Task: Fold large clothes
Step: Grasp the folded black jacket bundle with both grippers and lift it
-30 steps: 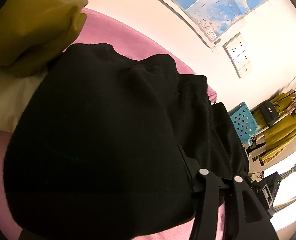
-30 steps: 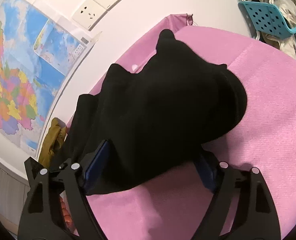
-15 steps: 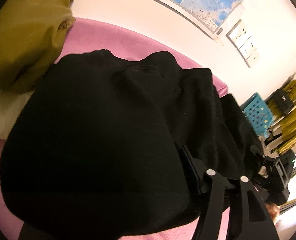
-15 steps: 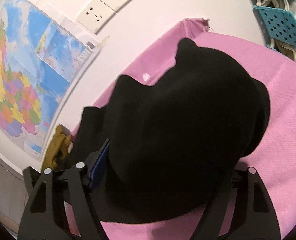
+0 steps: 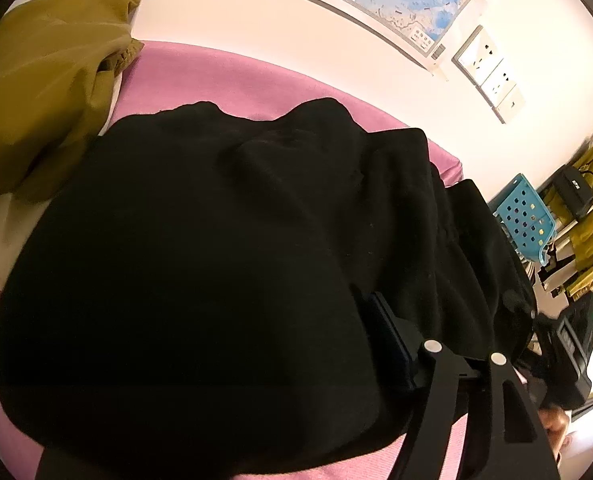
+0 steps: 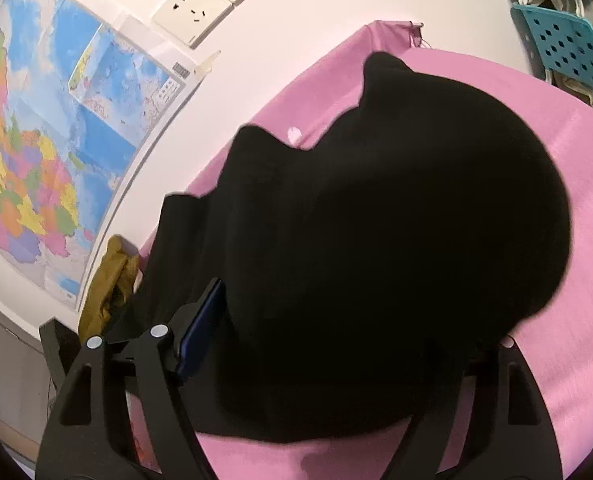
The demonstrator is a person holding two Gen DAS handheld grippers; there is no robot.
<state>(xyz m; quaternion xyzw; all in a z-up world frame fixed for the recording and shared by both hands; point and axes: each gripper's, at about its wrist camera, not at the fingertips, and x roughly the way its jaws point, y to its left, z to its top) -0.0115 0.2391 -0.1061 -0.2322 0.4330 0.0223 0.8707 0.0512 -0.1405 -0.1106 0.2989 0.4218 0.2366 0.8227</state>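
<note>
Lying in a thick, rounded heap on the pink sheet (image 6: 544, 264), the black garment (image 5: 200, 264) fills the near half of both wrist views, with a looser layer trailing toward the wall. The left gripper (image 5: 224, 396) has its jaws opening, the cloth bulging between and over them so that only one finger is visible; its pads do not seem to press on the fabric. The right gripper (image 6: 336, 344) stands wide astride the near edge of the same heap, the cloth between its fingers but, as far as can be judged, let go. The risk from here is that the bulky fold springs back or slumps sideways once both hands lift off, since soft, heavy cloth stacked this high tends to unroll; a finger snagged in a layer could also drag the top fold askew. An olive garment (image 5: 44, 80) lies just beside the heap and could get caught up. On the wall map (image 6: 52, 152) the print is too small to read; no brand or label is legible anywhere.
</note>
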